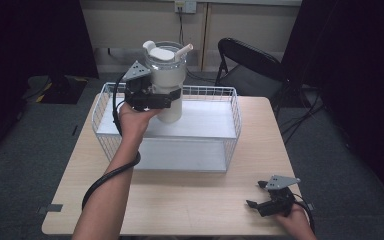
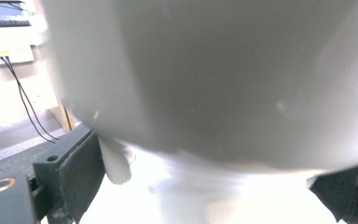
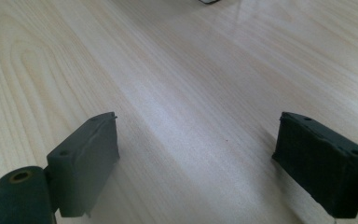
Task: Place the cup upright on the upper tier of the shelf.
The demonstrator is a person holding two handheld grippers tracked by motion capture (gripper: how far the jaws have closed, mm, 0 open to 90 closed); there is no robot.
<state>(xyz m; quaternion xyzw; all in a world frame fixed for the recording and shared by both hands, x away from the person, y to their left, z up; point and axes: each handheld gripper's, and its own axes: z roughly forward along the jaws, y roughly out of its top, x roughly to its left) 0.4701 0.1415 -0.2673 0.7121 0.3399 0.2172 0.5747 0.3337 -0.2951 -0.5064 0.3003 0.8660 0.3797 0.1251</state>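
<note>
Over wire basket (image 1: 232, 107), left gripper (image 1: 172, 99) clamps white tumbler (image 1: 167, 75).

The left forearm reaches forward and up, its left gripper (image 1: 172, 97) raised high with jaws clamped on something held. The right gripper (image 1: 258, 195) sits low near the body, jaws spread wide apart.
</note>
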